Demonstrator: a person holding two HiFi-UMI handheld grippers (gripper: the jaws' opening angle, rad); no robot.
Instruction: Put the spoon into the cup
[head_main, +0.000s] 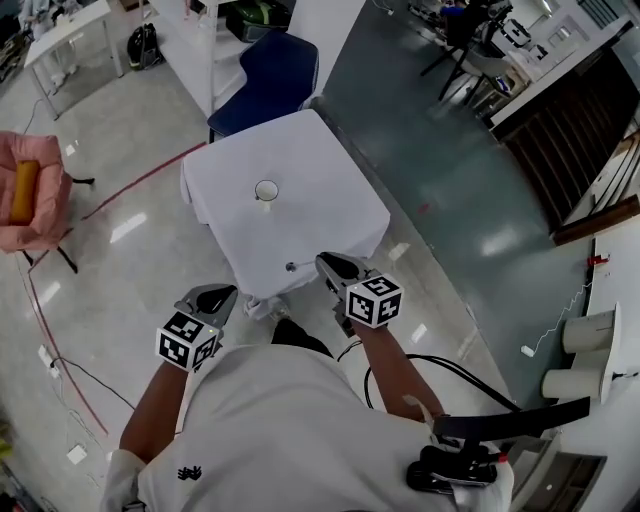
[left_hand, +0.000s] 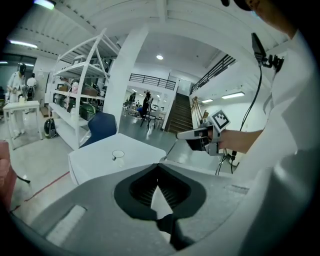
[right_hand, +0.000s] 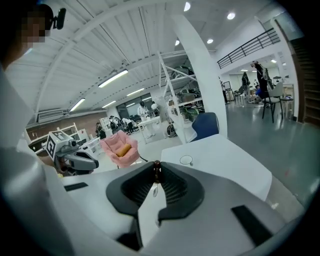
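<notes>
The small metal spoon (head_main: 291, 266) is pinched at the very tips of the right gripper (head_main: 322, 262), whose grey jaws stand nearly together on it; in the head view the spoon's free end sticks out to the left, over the near edge of the square table draped in a white cloth (head_main: 330, 215). In the right gripper view a dark brown piece sits right between the jaw tips, with a pale sliver just below it. The small round white cup (head_main: 266, 190) stands upright near the middle of the cloth, well apart from the spoon and further from the person. The left gripper (head_main: 228, 292) hangs off the table's near left corner, over the glossy floor, its tips closed against each other with nothing between them. Each gripper carries its cube of black-and-white square markers. Behind the table stands a dark blue chair (head_main: 270, 75). Off to the left, a pink armchair (head_main: 40, 165) holds an orange bolster cushion (head_main: 22, 190)
</notes>
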